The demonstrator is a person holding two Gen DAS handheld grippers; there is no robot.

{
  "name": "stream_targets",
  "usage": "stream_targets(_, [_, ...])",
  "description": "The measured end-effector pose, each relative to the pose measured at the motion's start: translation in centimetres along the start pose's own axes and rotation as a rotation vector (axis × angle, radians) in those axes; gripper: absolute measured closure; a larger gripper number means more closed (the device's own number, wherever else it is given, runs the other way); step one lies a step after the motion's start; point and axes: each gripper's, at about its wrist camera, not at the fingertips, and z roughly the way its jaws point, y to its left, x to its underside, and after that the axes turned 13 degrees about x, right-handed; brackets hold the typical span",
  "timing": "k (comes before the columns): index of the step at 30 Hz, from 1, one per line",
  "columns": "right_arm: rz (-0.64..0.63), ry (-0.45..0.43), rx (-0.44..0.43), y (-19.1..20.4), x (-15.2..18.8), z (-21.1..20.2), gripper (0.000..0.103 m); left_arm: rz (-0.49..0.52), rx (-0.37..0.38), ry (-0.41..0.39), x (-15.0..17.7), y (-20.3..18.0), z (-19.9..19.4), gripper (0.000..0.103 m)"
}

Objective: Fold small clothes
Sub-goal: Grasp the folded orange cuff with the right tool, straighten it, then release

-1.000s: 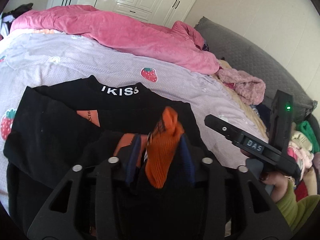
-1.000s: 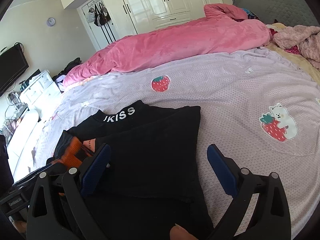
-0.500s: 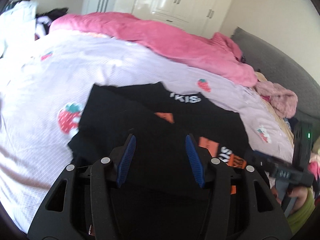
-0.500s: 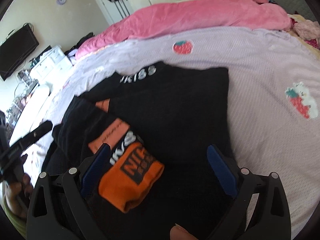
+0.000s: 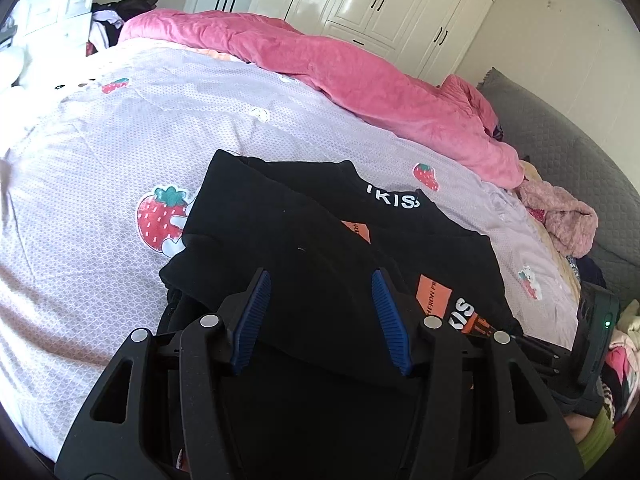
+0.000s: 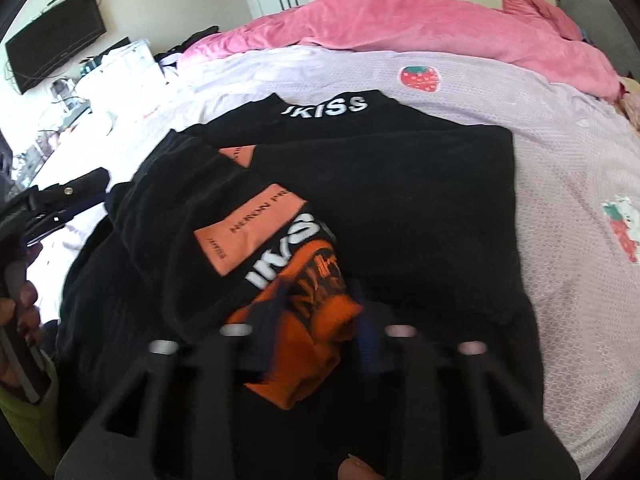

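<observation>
Your right gripper [image 6: 320, 332] is closing its fingers around the orange cuff [image 6: 308, 320] of the black top [image 6: 400, 208] on the bed [image 6: 560, 160]. Left gripper [image 5: 320, 316] hovers half-spread, empty. Next, carry the sleeve across.

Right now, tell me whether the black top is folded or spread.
Partly folded: the black top has both sides turned inward, its orange cuff lying on top.

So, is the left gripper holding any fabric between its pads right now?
No, the left gripper stands open above the black top, with nothing pinched between its blue pads.
</observation>
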Motion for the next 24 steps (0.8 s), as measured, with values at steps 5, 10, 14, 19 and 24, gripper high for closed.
stream_targets(5, [-0.035,-0.070,0.006,0.0,-1.2,-1.7,0.092,-0.008,-0.002,-0.002,0.0,0.2,0.1,0.058])
stream_targets(10, [-0.078,-0.186,0.049,-0.7,-4.3,-4.1,0.093,-0.008,0.005,0.004,-0.2,0.2,0.5,0.058])
stream_targets(14, [-0.100,-0.242,0.086,-1.7,-6.6,-4.7,0.094,0.000,0.012,0.007,-0.3,0.1,0.9,0.058])
stream_targets(19, [-0.109,-0.193,0.142,-2.9,-7.7,-1.5,0.095,-0.008,0.008,0.016,-0.1,0.6,1.1,0.058])
stream_targets(24, [-0.106,-0.177,0.194,-3.6,-7.5,0.3,0.096,-0.030,-0.013,-0.030,-0.5,1.8,-0.2,0.058])
